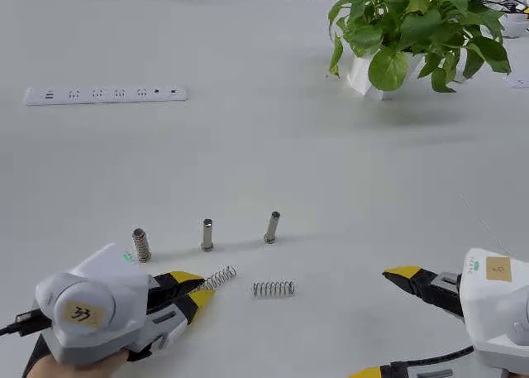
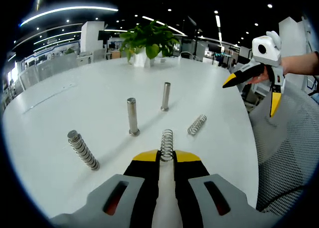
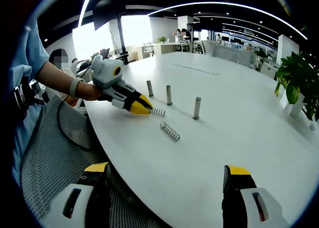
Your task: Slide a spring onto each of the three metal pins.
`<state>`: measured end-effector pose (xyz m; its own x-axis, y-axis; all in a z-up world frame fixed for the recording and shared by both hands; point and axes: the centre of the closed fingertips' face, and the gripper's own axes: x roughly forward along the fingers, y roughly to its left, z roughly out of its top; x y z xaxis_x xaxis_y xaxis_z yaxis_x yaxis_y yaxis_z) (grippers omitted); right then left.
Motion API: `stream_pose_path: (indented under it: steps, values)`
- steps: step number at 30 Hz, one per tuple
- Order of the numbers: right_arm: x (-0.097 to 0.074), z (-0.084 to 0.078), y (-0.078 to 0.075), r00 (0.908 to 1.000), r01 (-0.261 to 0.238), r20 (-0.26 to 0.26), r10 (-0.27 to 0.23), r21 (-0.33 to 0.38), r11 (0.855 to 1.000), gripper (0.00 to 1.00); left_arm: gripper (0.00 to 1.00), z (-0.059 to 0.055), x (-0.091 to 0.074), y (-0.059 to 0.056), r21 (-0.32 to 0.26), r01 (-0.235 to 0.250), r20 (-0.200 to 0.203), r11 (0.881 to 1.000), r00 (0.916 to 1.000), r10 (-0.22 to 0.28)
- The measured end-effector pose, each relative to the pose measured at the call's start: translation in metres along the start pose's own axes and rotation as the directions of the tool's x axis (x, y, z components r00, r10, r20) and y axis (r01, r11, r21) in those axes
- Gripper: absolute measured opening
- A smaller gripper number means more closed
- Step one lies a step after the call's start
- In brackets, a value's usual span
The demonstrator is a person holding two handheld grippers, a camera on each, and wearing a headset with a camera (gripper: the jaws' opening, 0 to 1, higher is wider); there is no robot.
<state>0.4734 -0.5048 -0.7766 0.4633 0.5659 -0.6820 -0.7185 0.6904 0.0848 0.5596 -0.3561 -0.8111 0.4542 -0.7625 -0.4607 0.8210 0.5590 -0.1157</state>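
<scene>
We see the left gripper (image 1: 197, 287) at the lower left of the head view, its jaws pinching one end of the held spring (image 1: 220, 276), which juts out toward the frame's middle, low over the table (image 1: 248, 146). Just above, three metal pins stand upright in a row: the left pin (image 1: 139, 232) carries a fitted spring (image 1: 143, 249), while the middle pin (image 1: 207, 235) and the right pin (image 1: 271, 227) are bare. A loose spring (image 1: 274, 289) lies flat below the right pin. The right gripper (image 1: 372, 322) sits at the lower right, jaws spread wide, holding nothing. A power strip (image 1: 106, 94) lies at the upper left, and a potted plant (image 1: 421, 22) stands at the upper right.
</scene>
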Motion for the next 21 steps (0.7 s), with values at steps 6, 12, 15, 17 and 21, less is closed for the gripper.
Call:
stream_pose_path:
  steps: [6,12,15,17,21]
  values:
    - [0.004,0.010,0.006,0.9991,-0.019,0.038,0.018,0.034,0.999,0.92,0.07,0.003,-0.008,-0.002,-0.014,0.006,0.016,1.000,0.9999,-0.005]
    - [0.006,0.014,0.007,0.9988,-0.029,0.040,0.028,0.024,0.999,0.91,0.07,0.008,-0.015,-0.006,-0.026,0.021,0.034,0.999,0.9992,-0.020]
    - [0.005,0.021,0.008,0.9976,-0.042,0.057,0.040,0.038,0.998,0.91,0.07,0.011,-0.020,-0.010,-0.031,0.053,0.040,0.998,0.9979,-0.052]
    - [0.004,0.030,0.008,0.9947,-0.056,0.090,0.051,0.056,0.997,0.90,0.07,0.014,-0.024,-0.013,-0.033,0.072,0.044,0.997,0.9966,-0.070]
    - [0.004,0.047,0.008,0.9884,-0.072,0.139,0.060,0.083,0.994,0.90,0.07,0.021,-0.033,-0.018,-0.030,0.111,0.057,0.993,0.9924,-0.109]
